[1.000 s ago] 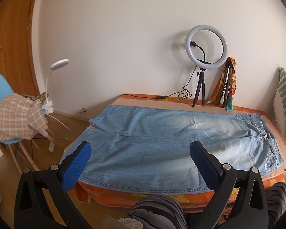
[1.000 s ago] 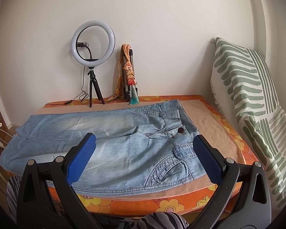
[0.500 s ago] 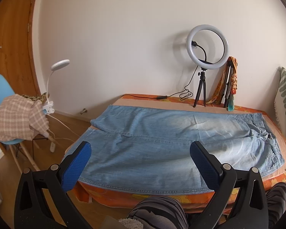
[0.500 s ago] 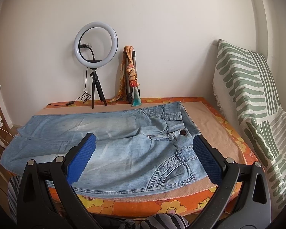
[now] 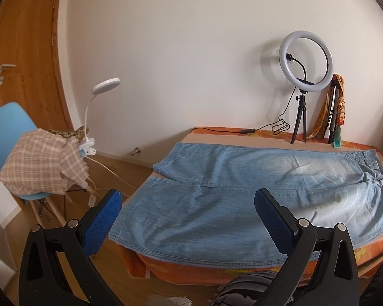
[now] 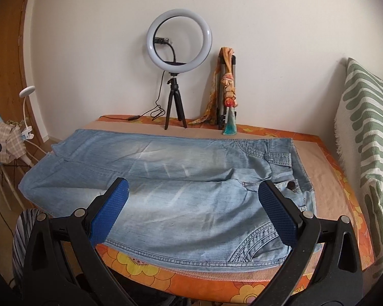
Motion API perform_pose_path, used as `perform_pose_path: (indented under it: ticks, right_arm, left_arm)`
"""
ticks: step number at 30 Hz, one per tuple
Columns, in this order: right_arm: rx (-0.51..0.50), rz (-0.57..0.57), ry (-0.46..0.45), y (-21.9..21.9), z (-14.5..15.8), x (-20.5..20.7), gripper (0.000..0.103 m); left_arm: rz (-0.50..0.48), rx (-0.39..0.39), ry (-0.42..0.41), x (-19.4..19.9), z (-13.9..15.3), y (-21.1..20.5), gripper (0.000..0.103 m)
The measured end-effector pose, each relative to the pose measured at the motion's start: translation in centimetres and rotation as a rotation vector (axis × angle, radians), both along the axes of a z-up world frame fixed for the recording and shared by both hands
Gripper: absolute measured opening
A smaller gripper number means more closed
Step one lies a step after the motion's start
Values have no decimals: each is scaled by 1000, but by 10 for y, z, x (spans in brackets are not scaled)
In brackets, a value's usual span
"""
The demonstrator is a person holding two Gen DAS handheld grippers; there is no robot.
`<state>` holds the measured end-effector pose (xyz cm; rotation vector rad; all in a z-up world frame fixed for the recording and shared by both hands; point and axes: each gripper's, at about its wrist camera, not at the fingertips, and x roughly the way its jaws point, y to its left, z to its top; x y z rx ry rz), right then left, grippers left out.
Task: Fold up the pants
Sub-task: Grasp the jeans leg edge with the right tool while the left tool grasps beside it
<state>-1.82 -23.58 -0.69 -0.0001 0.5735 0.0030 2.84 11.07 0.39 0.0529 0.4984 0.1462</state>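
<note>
Light blue jeans [image 5: 242, 191] [image 6: 166, 178] lie flat across a bed with an orange flowered cover [image 6: 130, 262], both legs side by side. The hems point left, and the waistband with a dark button [image 6: 291, 185] is at the right. My left gripper [image 5: 189, 216] hovers open above the near hem end, touching nothing. Over the near edge of the hip area my right gripper [image 6: 191, 209] also stands open, its blue pads [image 6: 278, 216] empty.
A ring light on a tripod [image 6: 177, 61] and a folded stand with a scarf [image 6: 227, 89] stand at the bed's back by the wall. A green patterned cushion [image 6: 367, 153] leans at right. A blue chair with a checked cloth [image 5: 38, 163], a clip lamp [image 5: 99, 107] and a wooden door [image 5: 25, 51] are left.
Both grippers have shifted left along the near edge of the bed and moved a little closer to the jeans. The jeans have not moved, and both grippers stay open.
</note>
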Motion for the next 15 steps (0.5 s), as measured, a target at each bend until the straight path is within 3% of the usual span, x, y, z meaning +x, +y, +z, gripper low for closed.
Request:
perform_pose_path:
  ticks: [5, 8, 15]
  right_arm:
    - [-88, 170, 129, 26, -37, 21, 102]
    - [-127, 244, 213, 39, -63, 31, 93]
    - [-213, 412, 350, 66, -119, 43, 88]
  left_arm:
    - [9, 65, 70, 14, -30, 32, 103]
    - [34, 91, 124, 22, -53, 49, 103]
    - [72, -9, 227, 35, -89, 75, 103]
